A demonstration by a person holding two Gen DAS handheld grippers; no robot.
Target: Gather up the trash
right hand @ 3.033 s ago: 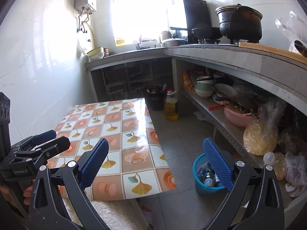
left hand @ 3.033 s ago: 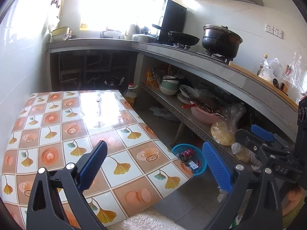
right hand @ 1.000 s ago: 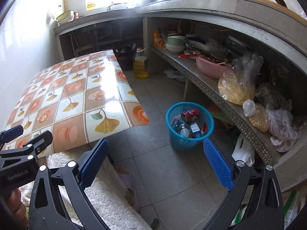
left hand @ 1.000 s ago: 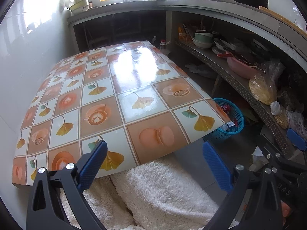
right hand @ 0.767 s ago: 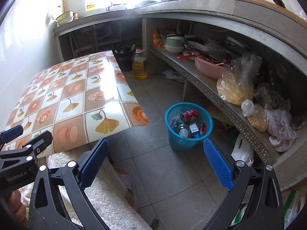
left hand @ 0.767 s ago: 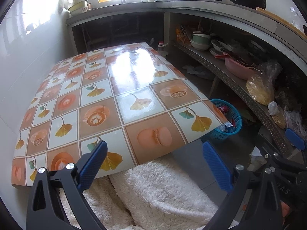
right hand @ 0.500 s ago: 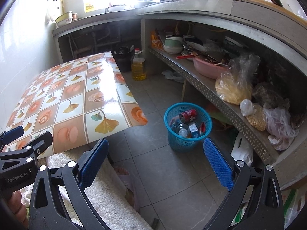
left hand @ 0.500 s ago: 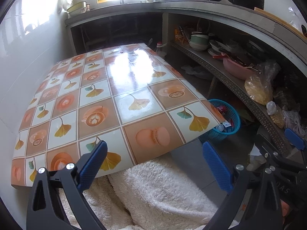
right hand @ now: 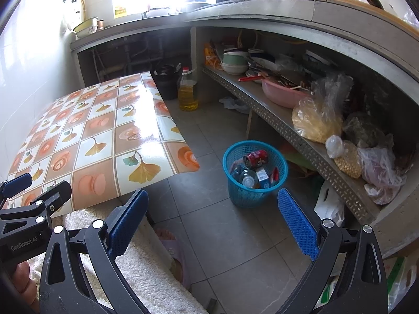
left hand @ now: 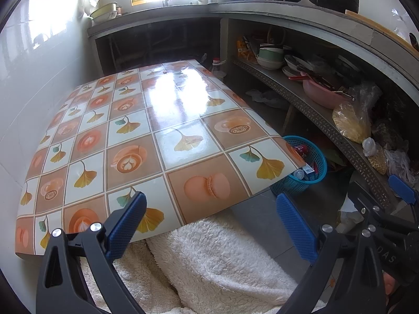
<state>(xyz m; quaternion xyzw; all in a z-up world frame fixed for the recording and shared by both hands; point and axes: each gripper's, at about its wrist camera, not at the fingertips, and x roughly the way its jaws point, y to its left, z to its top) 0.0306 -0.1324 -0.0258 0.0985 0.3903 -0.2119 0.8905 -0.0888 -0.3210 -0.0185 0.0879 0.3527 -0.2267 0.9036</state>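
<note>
1. Table [left hand: 162,120]: glossy orange, brown and white squares with ginkgo leaves.
2. Basket [right hand: 255,196]: blue mesh.
3. Can [right hand: 255,157]: red.
4. Blanket [left hand: 209,256]: fluffy white.
5. Basin [right hand: 281,94]: pink.

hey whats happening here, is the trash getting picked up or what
A person holds a gripper in each hand in a small kitchen, and neither is carrying anything. The left gripper is open above the patterned table, and the right gripper is open over the tiled floor. The blue basket on the floor beside the table already holds a red can, a clear bottle and some packaging. No loose trash shows on the table.
</note>
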